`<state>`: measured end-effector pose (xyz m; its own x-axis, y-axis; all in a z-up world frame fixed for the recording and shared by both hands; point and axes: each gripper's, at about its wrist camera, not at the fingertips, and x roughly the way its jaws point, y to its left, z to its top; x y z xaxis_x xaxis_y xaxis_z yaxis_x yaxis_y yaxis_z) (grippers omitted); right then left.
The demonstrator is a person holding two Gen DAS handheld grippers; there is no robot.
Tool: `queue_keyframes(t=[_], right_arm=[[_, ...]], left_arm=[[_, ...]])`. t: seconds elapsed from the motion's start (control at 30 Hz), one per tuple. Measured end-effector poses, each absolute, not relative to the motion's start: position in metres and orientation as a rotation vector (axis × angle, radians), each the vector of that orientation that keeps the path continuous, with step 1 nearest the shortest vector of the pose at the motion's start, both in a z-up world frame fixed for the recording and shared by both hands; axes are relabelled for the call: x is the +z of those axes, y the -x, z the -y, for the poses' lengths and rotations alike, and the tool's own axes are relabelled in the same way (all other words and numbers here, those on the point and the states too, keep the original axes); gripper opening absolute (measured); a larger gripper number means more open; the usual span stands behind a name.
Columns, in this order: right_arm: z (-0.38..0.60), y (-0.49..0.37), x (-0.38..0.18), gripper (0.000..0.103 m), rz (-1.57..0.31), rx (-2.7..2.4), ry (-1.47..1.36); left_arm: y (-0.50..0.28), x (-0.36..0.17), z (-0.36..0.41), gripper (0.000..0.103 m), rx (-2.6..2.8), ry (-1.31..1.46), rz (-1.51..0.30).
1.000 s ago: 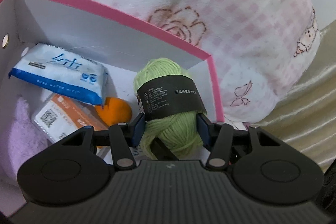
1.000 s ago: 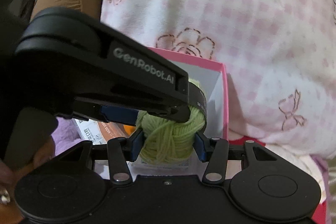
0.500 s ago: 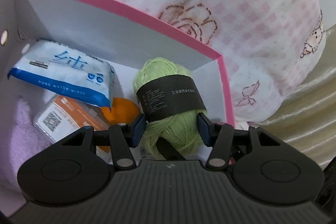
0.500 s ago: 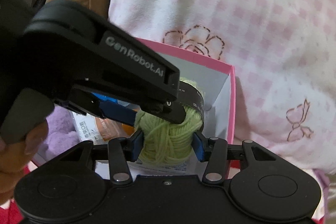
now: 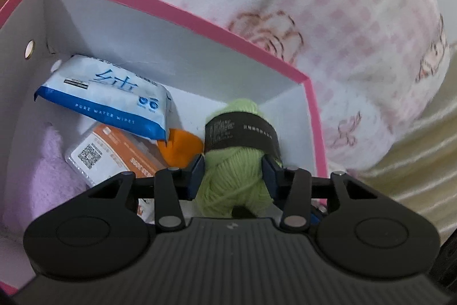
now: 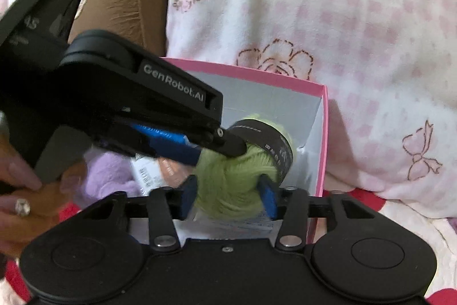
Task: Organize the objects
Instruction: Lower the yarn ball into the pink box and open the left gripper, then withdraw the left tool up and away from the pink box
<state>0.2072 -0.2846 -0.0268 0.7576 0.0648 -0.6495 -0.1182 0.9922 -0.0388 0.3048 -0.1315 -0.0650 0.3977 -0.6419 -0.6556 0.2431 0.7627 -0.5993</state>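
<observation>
**Both grippers pinch one green yarn ball inside the pink box**

The left gripper has just been closing, and its blue pads now press into the sides of the green yarn ball, which sits in the right-hand corner of the pink box. The right gripper has likewise just been closing and squeezes the same ball from its own angle; the wool bulges between its pads.

Left of the left gripper's fingers lie an orange object, an orange-and-white packet with a square code, a blue-and-white pack of wipes tilted over them, and a lilac fluffy cloth at the far left. A black paper band wraps the yarn just ahead of the pads.

From the right wrist, the body of the left gripper crosses the view above the ball, blocking most of the box's contents. A hand wearing a ring grips its handle.

Beyond the box rises a white-and-pink checked quilt with embroidered flowers. Red patterned fabric lies beneath.
</observation>
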Motion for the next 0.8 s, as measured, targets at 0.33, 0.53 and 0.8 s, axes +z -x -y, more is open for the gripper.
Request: queue_keyframes(t=[0.33,0.53,0.8], right_arm=[[0.271,-0.237,-0.035,0.032,-0.708,-0.03,0.195],[0.266,-0.23,-0.034,0.032,-0.67,0.026,0.215],[0.26,-0.245,-0.04,0.032,-0.681,0.048,0.191]], left_arm=[[-0.302,-0.073,0.137,0.037,-0.55,0.492,-1.015],[-0.303,-0.073,0.137,0.03,-0.54,0.499,-1.002],[-0.307,-0.073,0.157,0.034,-0.464,0.377,-0.988]])
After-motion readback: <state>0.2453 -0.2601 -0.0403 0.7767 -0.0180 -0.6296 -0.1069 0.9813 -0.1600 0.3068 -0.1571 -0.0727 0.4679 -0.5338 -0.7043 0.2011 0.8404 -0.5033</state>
